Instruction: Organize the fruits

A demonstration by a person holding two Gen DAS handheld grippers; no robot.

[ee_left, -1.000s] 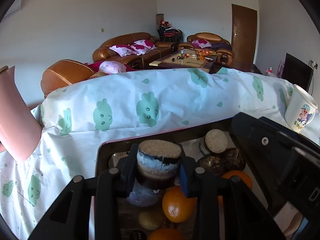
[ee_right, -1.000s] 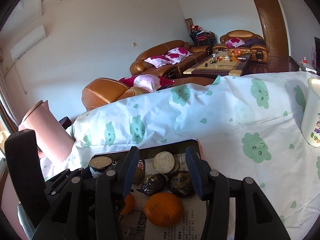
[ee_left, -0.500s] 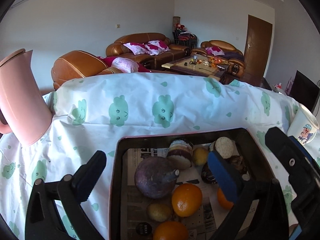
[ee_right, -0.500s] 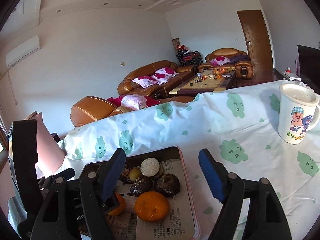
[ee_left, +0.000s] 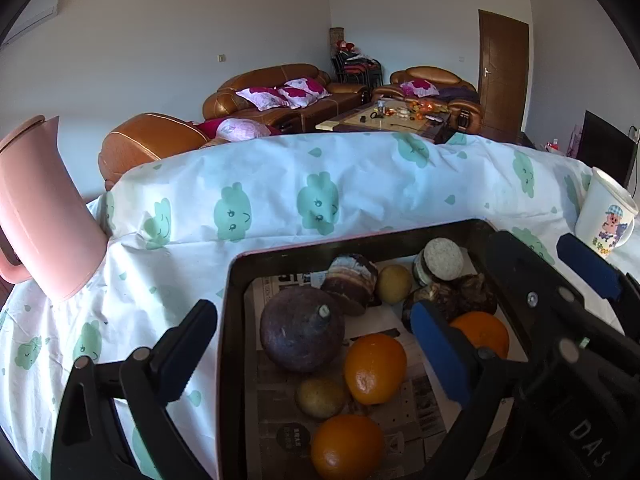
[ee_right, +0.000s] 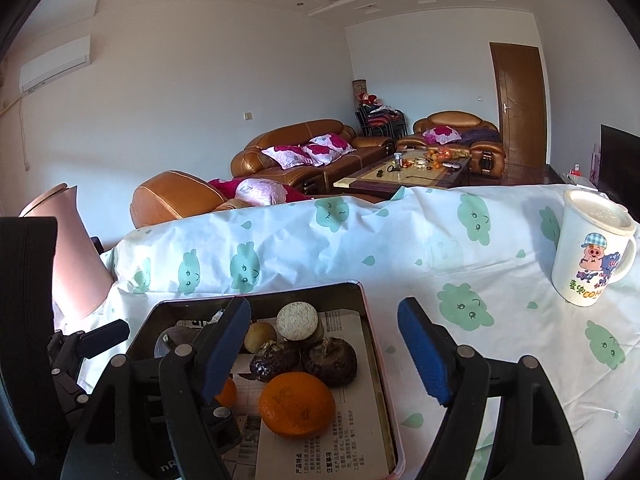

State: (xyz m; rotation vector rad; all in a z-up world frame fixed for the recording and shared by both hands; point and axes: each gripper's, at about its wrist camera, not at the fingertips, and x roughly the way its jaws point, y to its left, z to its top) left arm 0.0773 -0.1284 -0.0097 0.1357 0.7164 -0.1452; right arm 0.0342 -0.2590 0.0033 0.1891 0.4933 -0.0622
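Left gripper (ee_left: 316, 344) wide open, empty, above fruit tray (ee_left: 360, 240).

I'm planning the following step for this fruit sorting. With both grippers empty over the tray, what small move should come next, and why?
Probably lower the right gripper onto the orange nearest it. Its jaws, which have just been opening, stand apart with nothing between them, and that orange lies free on the newspaper inside the tray, just below the jaws. The left gripper is also open and empty.
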